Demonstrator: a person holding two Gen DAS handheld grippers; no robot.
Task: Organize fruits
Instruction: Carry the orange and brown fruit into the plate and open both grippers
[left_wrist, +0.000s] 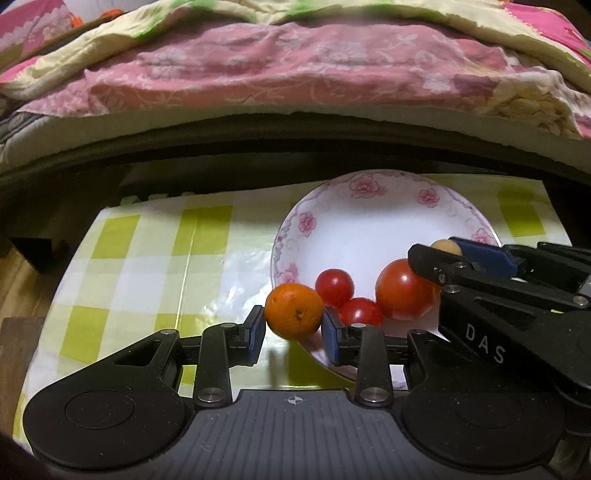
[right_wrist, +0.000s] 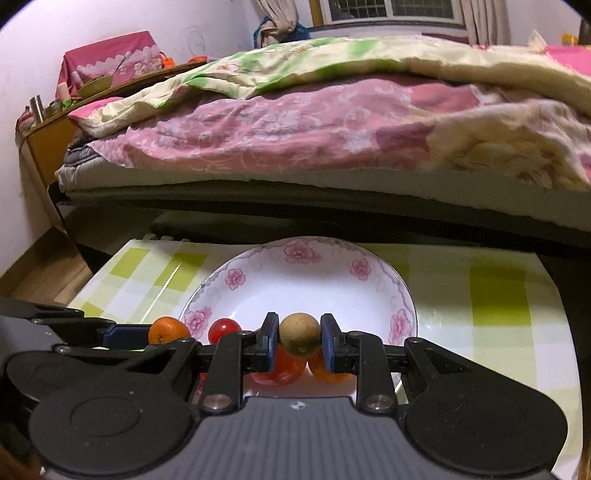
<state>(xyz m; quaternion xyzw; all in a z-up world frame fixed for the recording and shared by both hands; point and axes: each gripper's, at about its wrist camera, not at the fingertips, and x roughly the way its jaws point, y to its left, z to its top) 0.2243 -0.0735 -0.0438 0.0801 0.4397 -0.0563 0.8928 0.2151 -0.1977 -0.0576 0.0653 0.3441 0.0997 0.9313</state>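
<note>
the left tool is clamped on a small orange citrus with a dimpled skin and a dark stem scar, held right at the near-left rim of the plate. the right tool grips a dull, tan-brown round fruit between its blue pads, above the plate's near part.

in the plate lie two small glossy red tomatoes and a larger orange-red tomato, close together. only the right wrist view shows another orange fruit low behind the right pad; only the left wrist view shows both small tomatoes whole.

the white plate has pink flowers round its rim and sits on a counter covered in green-and-white check cloth. beyond it is a bed with pink and cream floral quilts.
</note>
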